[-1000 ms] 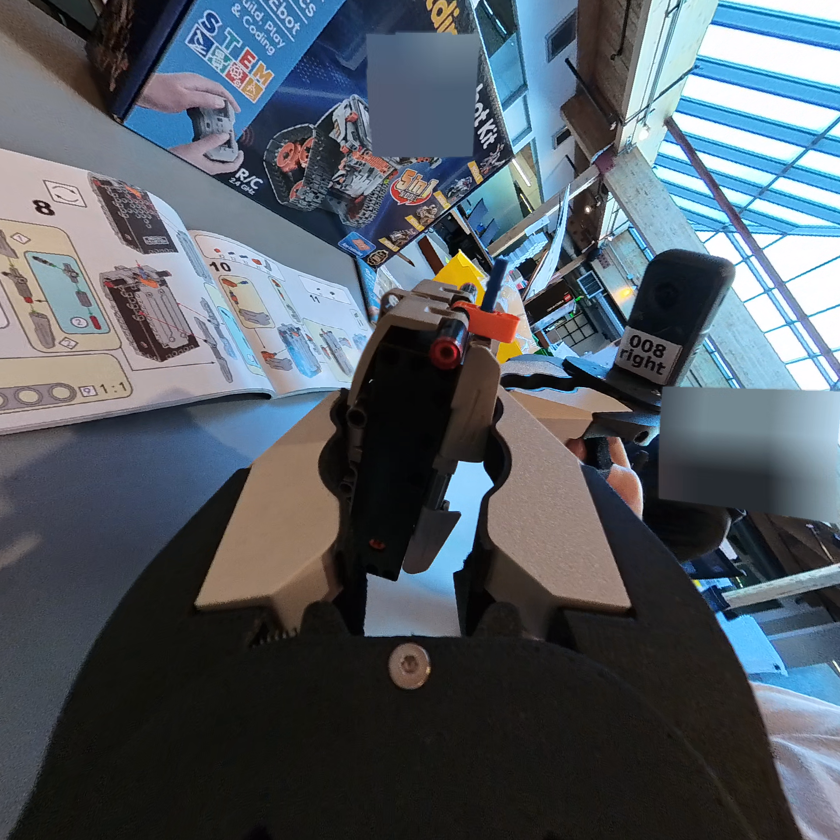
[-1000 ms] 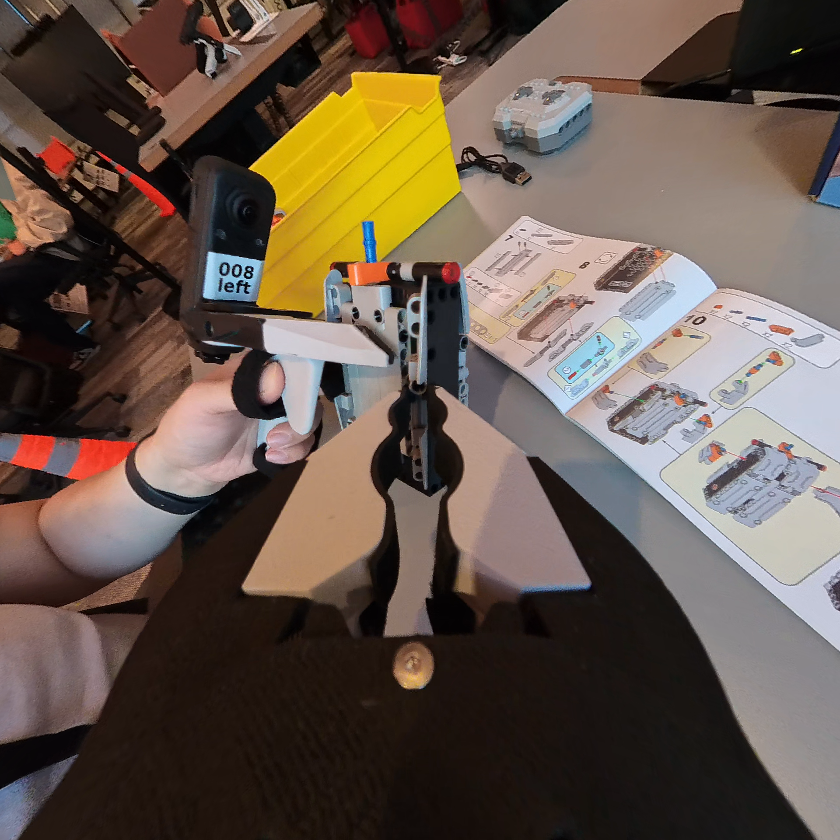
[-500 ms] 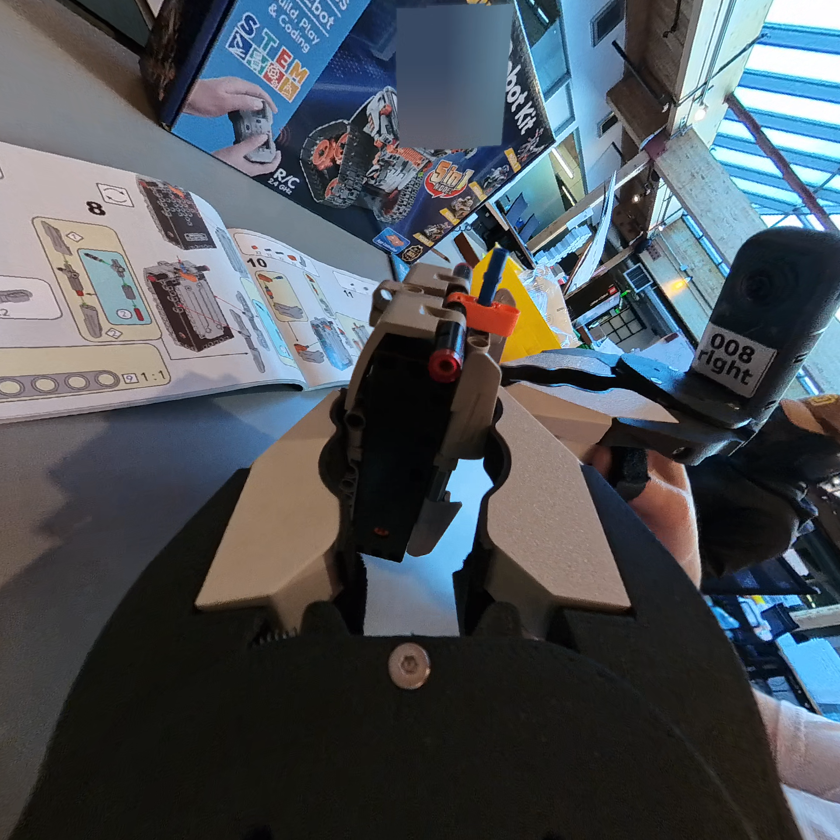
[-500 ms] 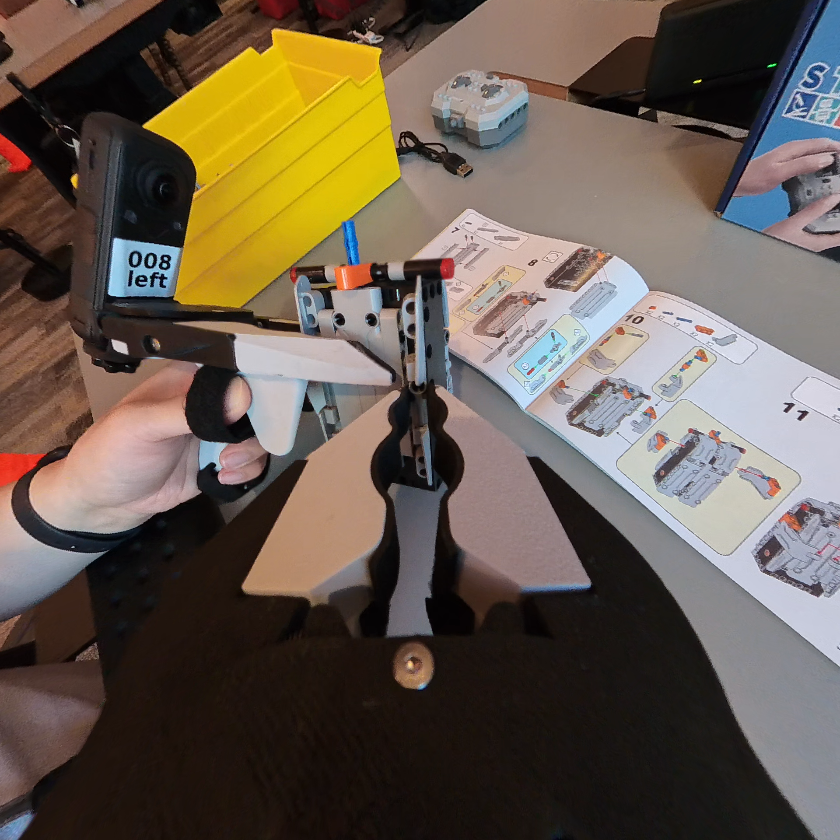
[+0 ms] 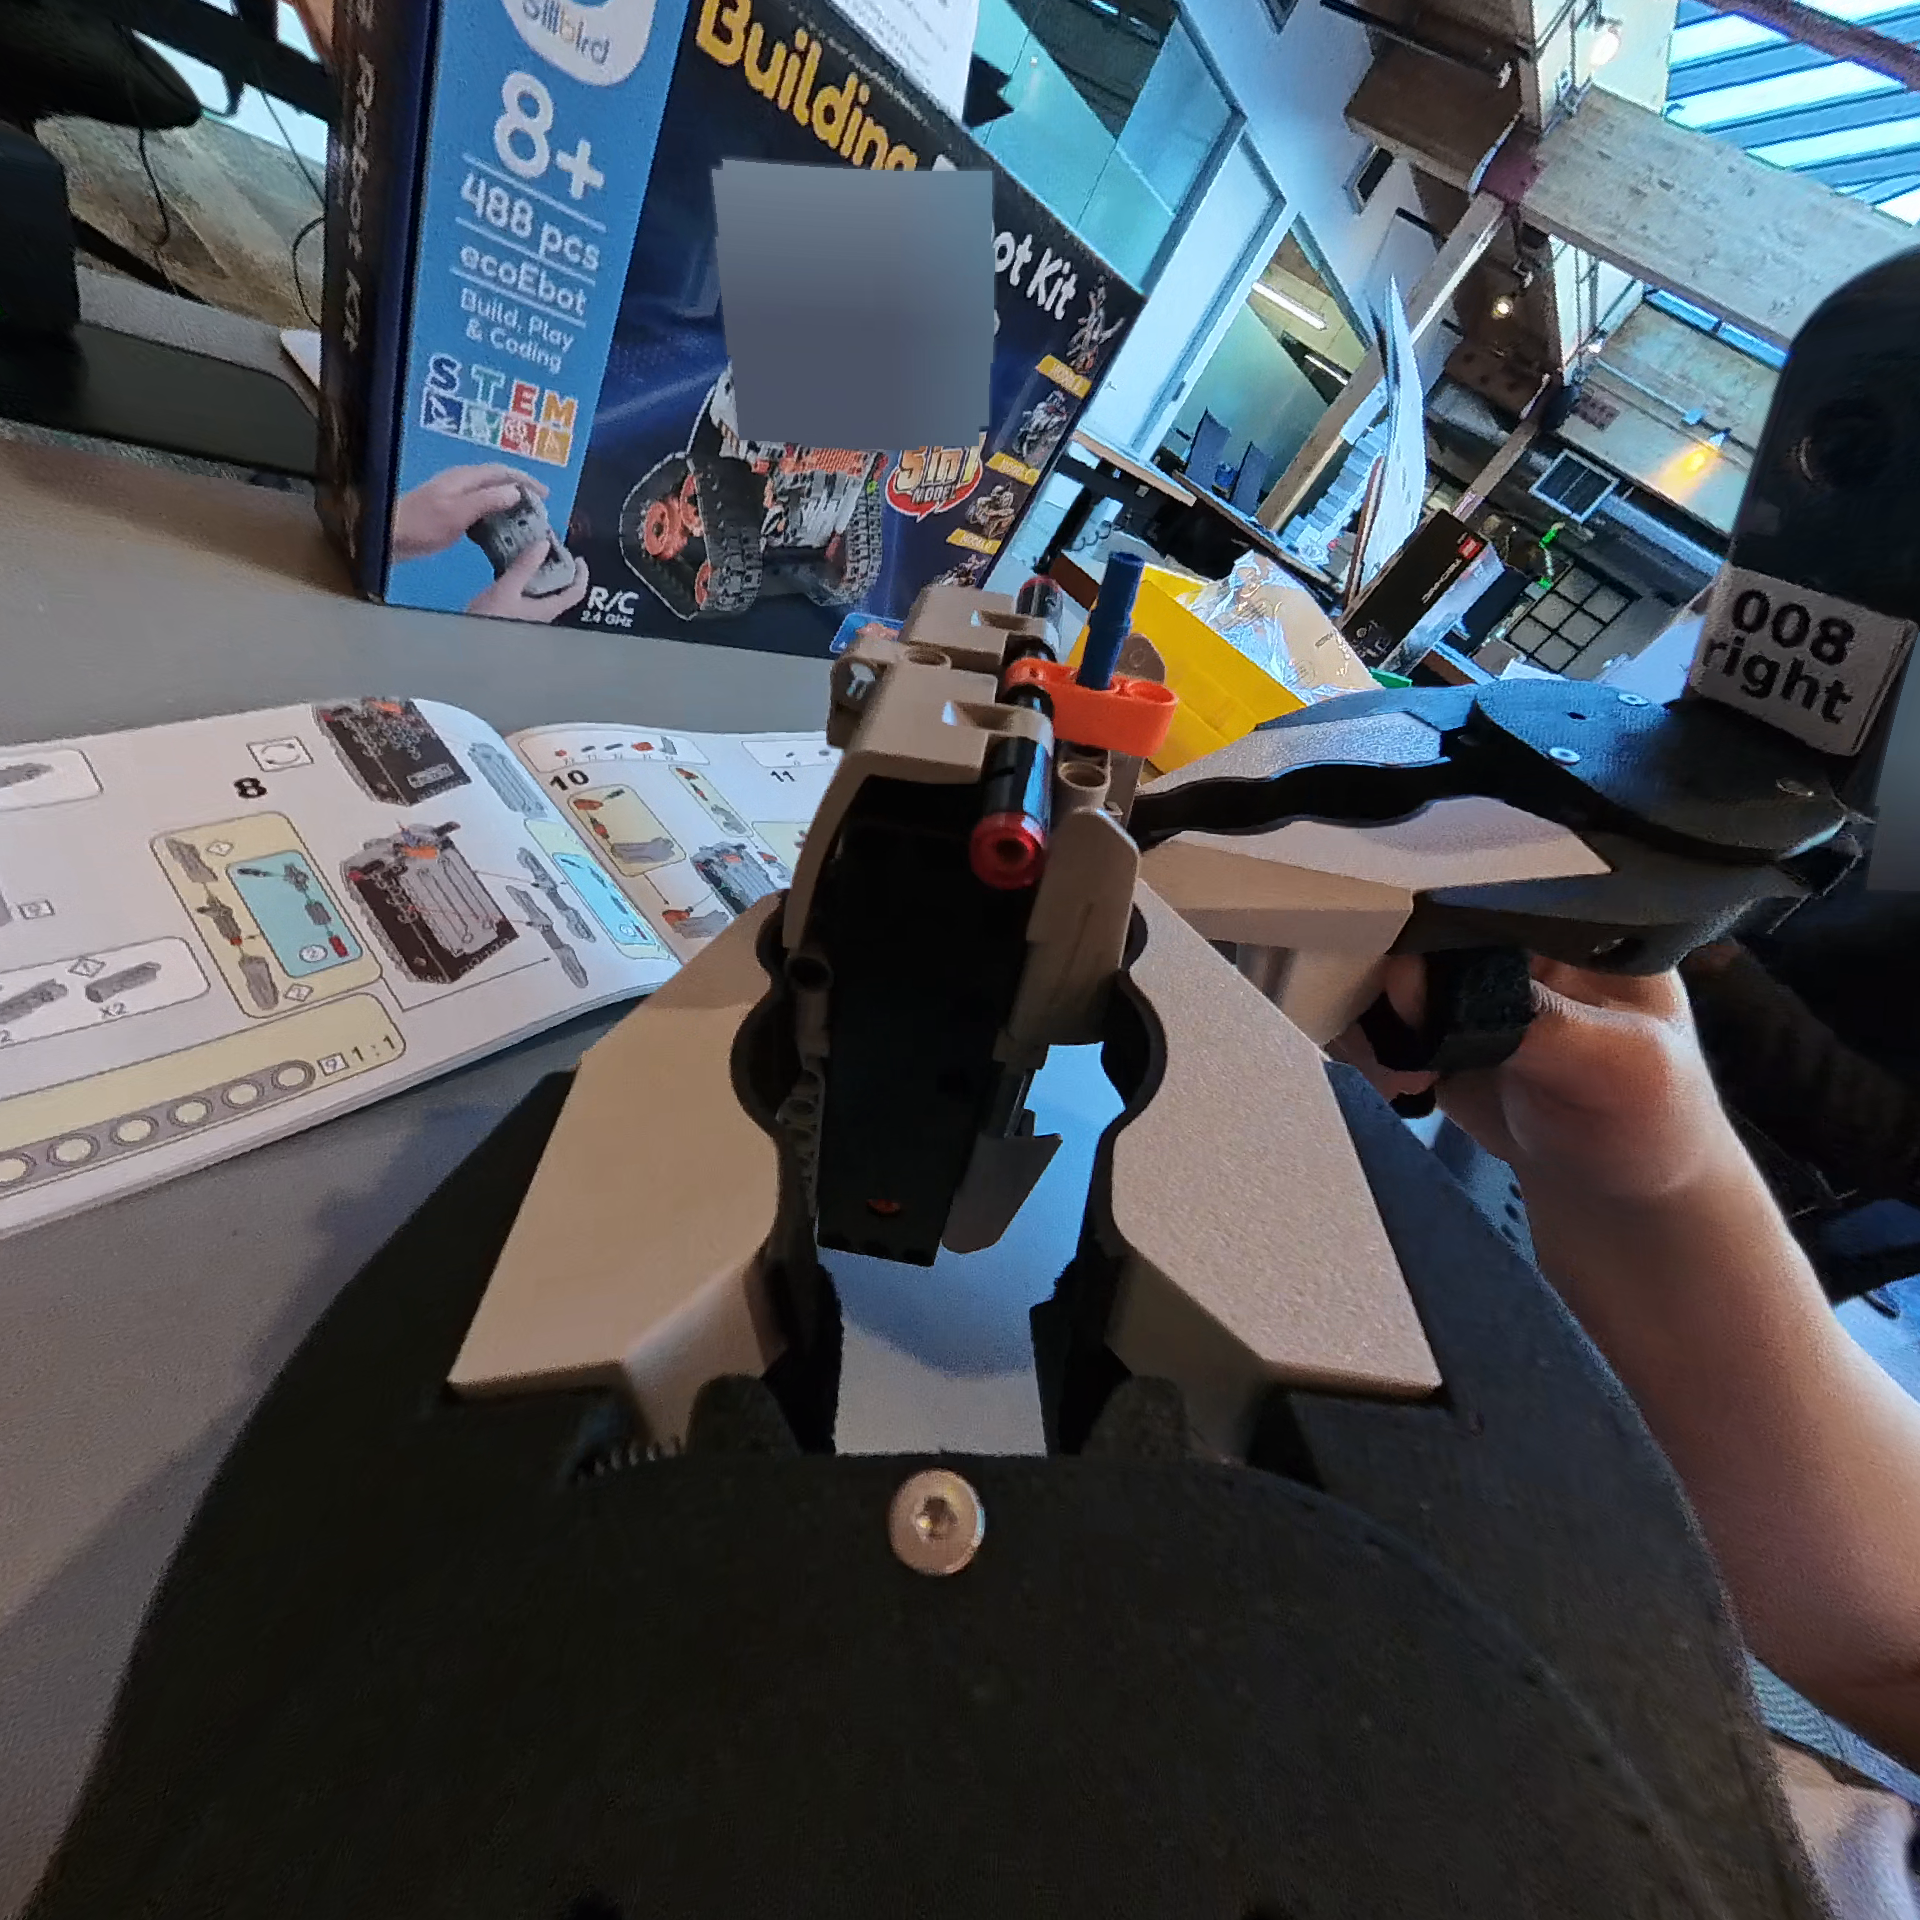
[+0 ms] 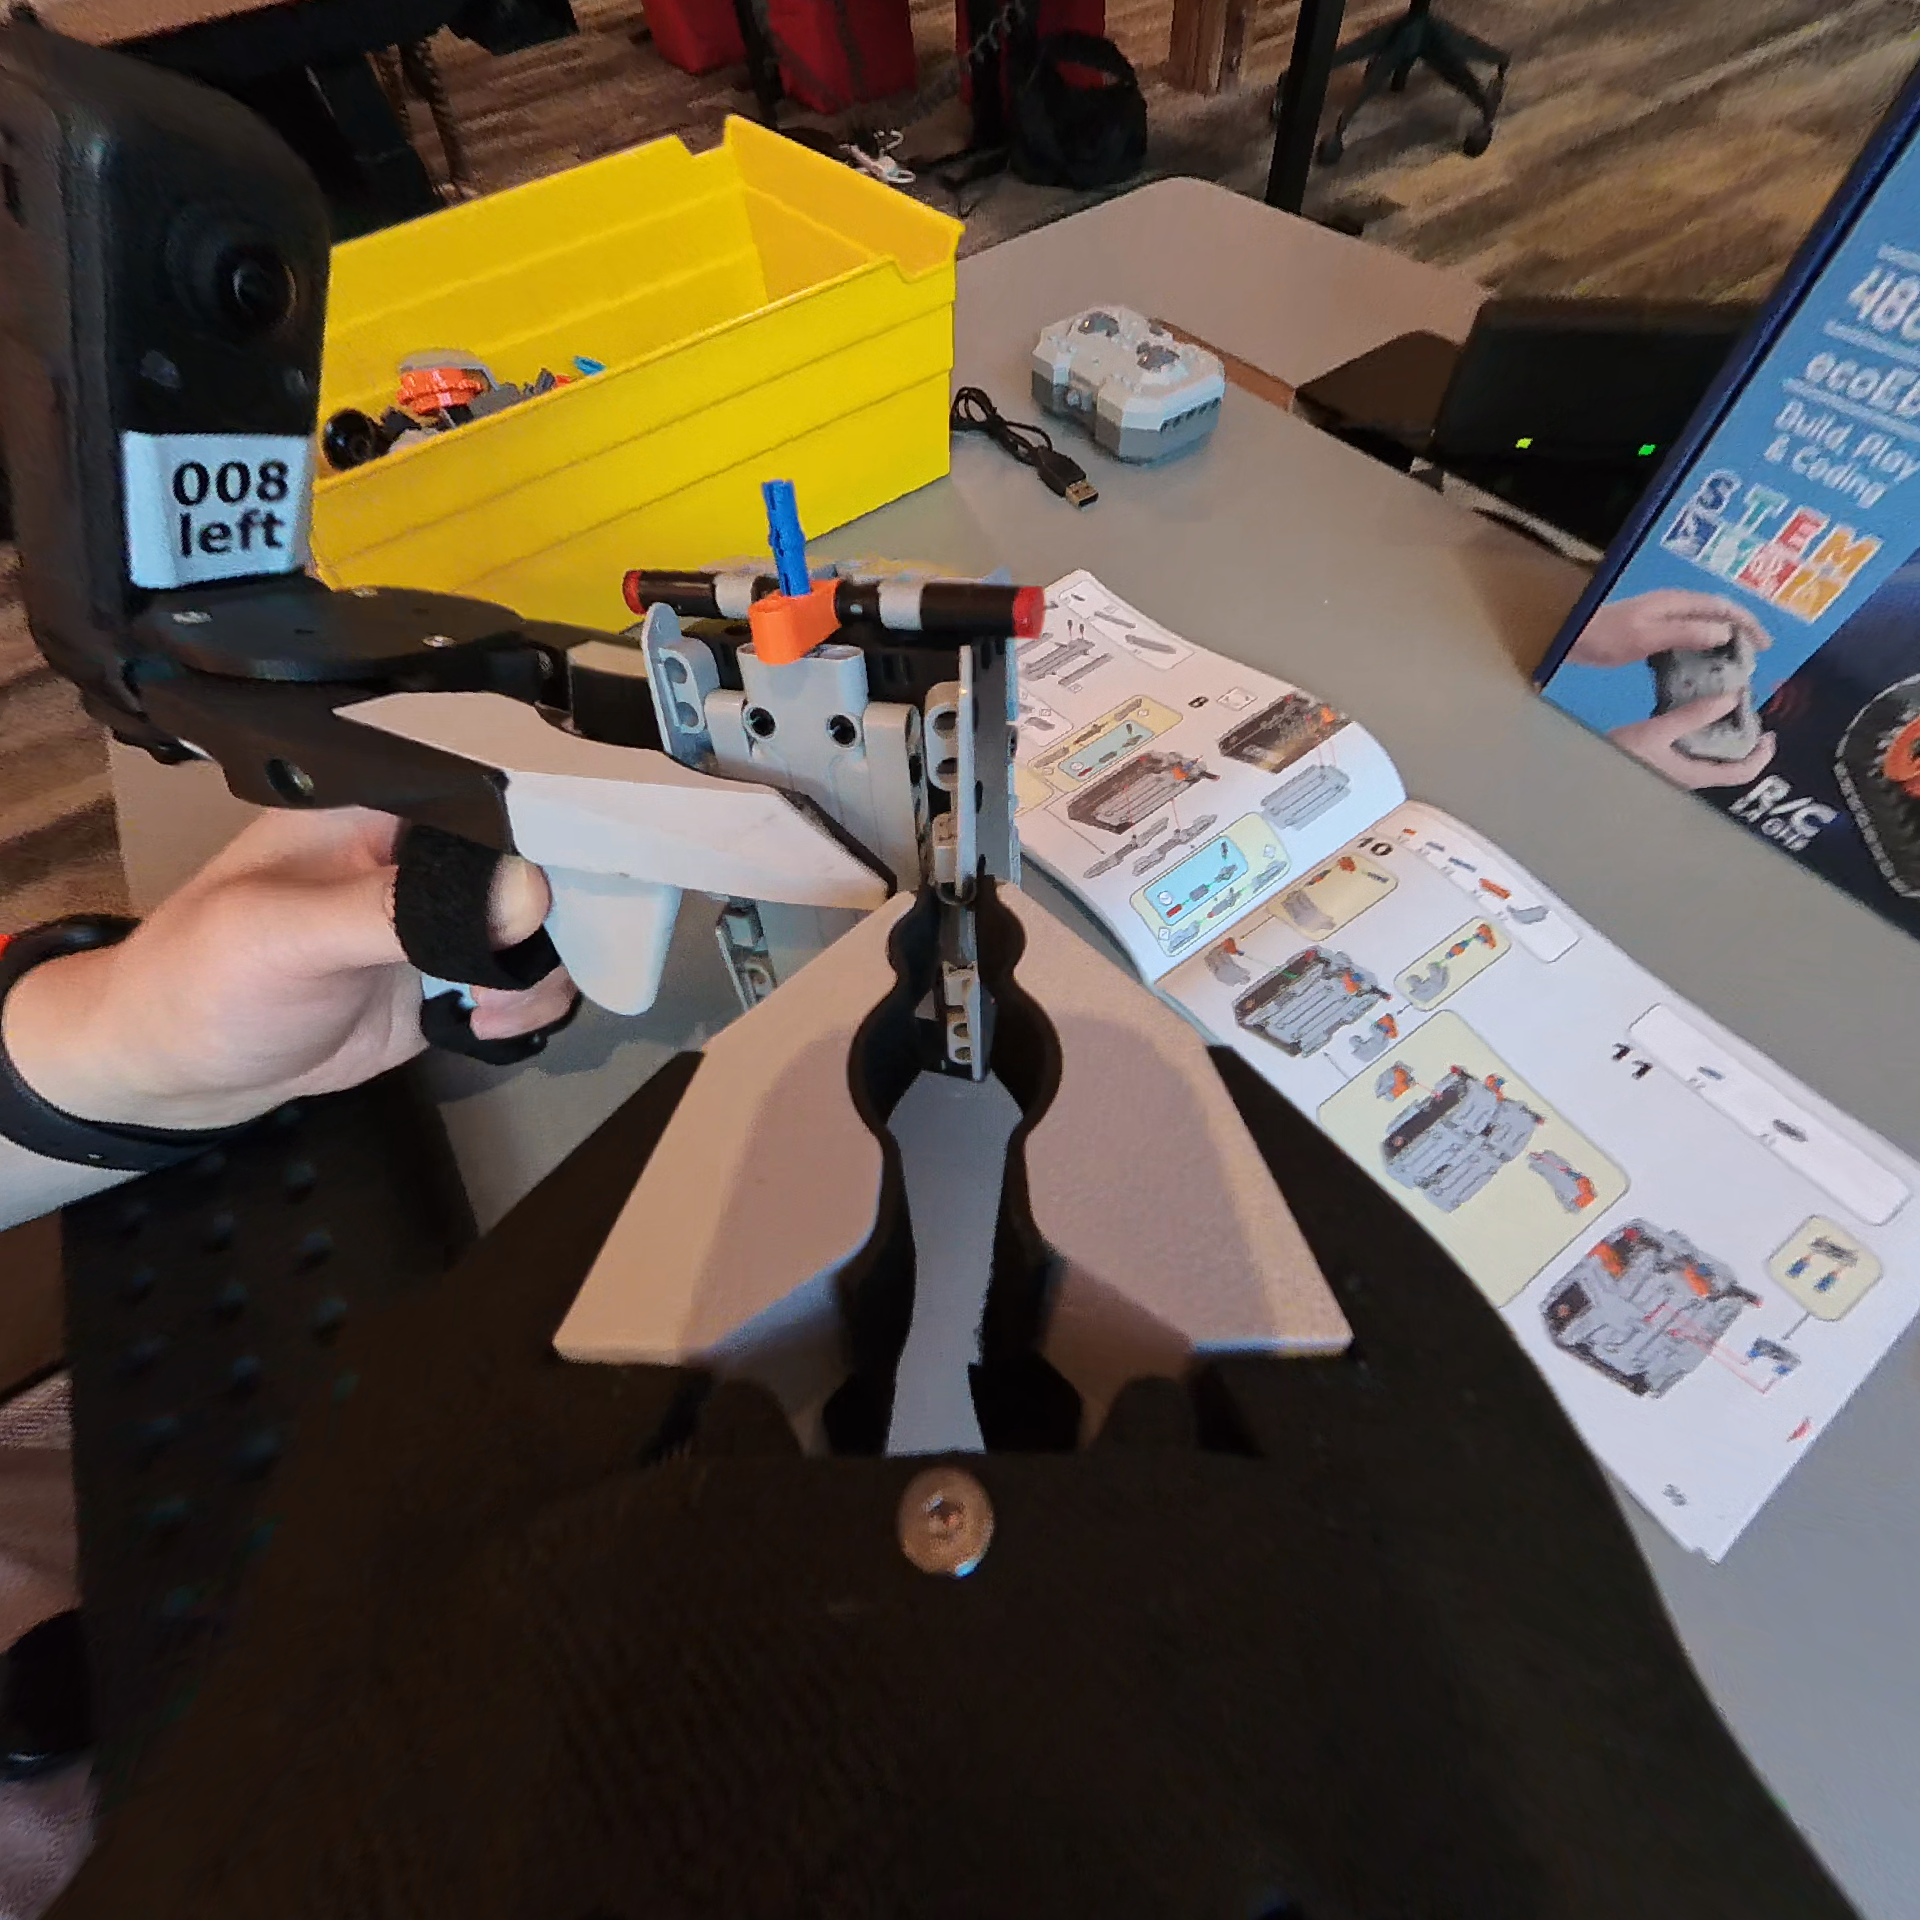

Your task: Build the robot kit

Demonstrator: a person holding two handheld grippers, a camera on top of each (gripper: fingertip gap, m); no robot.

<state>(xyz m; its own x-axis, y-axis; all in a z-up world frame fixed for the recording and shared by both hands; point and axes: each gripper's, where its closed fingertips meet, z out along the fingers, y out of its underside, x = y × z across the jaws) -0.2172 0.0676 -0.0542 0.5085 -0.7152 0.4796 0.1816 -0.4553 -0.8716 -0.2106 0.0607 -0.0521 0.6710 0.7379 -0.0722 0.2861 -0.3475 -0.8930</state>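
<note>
A grey and black brick assembly (image 5: 914, 1039) is held above the grey table (image 5: 156, 1403) by both grippers. A black axle with red ends (image 6: 966, 603), an orange connector (image 6: 795, 623) and a blue pin (image 6: 784, 540) sit on top of it. My left gripper (image 5: 951, 925) is shut on the assembly's black body. My right gripper (image 6: 961, 894) is shut on a thin grey side panel (image 6: 971, 790) of the same assembly (image 6: 821, 748). The right gripper (image 5: 1158, 842) comes in from the right in the left wrist view; the left gripper (image 6: 873, 873) comes in from the left in the right wrist view.
An open instruction booklet (image 6: 1455, 1039) lies on the table under and beyond the assembly. A blue kit box (image 5: 623, 312) stands behind the booklet. A yellow bin (image 6: 675, 416) with loose parts, a grey remote controller (image 6: 1127, 384) and a black USB cable (image 6: 1029, 457) lie farther back. My left gripper's tips are some 30 cm from the grey remote controller (image 6: 1127, 384).
Both grippers have tilted and shifted together with the assembly, so the box and bin now show more fully. Both grips are unchanged.
</note>
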